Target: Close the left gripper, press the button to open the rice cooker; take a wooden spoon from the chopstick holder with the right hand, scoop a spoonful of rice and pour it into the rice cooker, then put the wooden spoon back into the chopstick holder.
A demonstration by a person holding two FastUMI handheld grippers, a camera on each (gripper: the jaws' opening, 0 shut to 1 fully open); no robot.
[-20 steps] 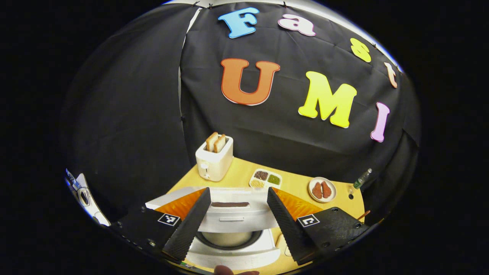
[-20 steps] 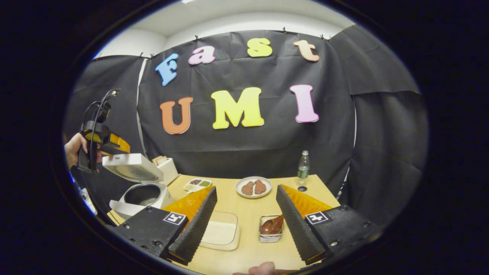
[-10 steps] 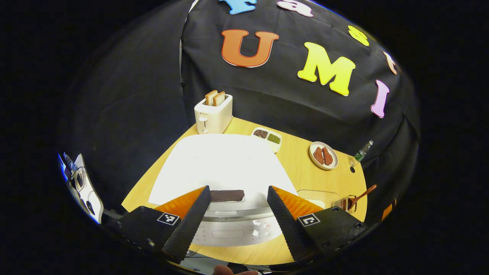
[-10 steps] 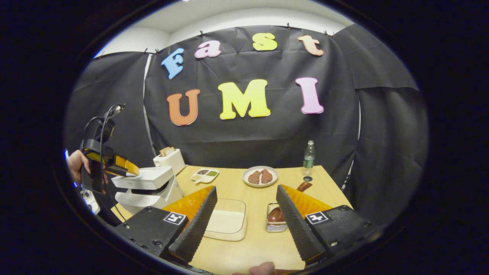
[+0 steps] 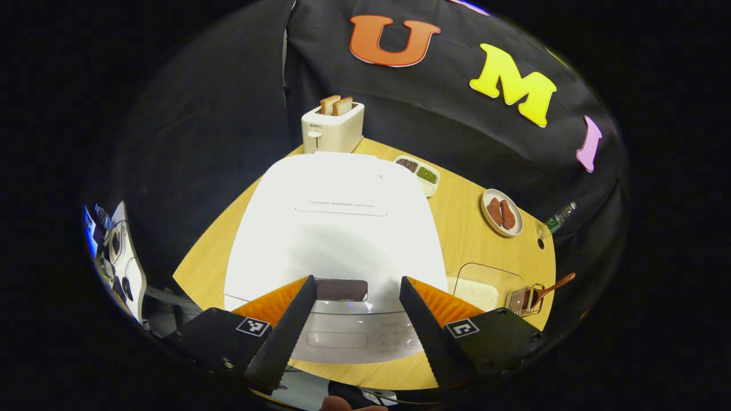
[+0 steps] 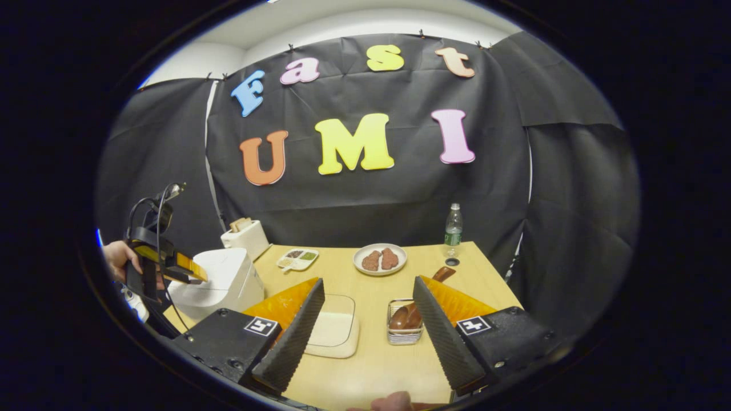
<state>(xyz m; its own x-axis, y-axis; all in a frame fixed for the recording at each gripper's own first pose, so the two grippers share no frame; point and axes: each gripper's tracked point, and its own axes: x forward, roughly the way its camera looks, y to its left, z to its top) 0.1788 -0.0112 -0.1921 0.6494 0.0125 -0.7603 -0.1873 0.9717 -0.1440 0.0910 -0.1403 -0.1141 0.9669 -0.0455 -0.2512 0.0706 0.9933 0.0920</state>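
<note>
We find the cooker lid now down flat, where 1 s ago it stood raised w/ the pot open and 0.5 s ago was half lowered; so the lid has been shut over that second. The table layout is otherwise unchanged. Left gripper hovers over the cooker's front edge, fingers wide apart, holding nothing; the dark button sits between them, contact not clear. Seen from the right gripper view, the left gripper is at the cooker top. Right gripper hangs over the table, jaws wide, empty, w/ rice tray and holder ahead. The spoon rests in the holder. Our judgement: scoop and return look done, lid shut, task at or near its end.
</note>
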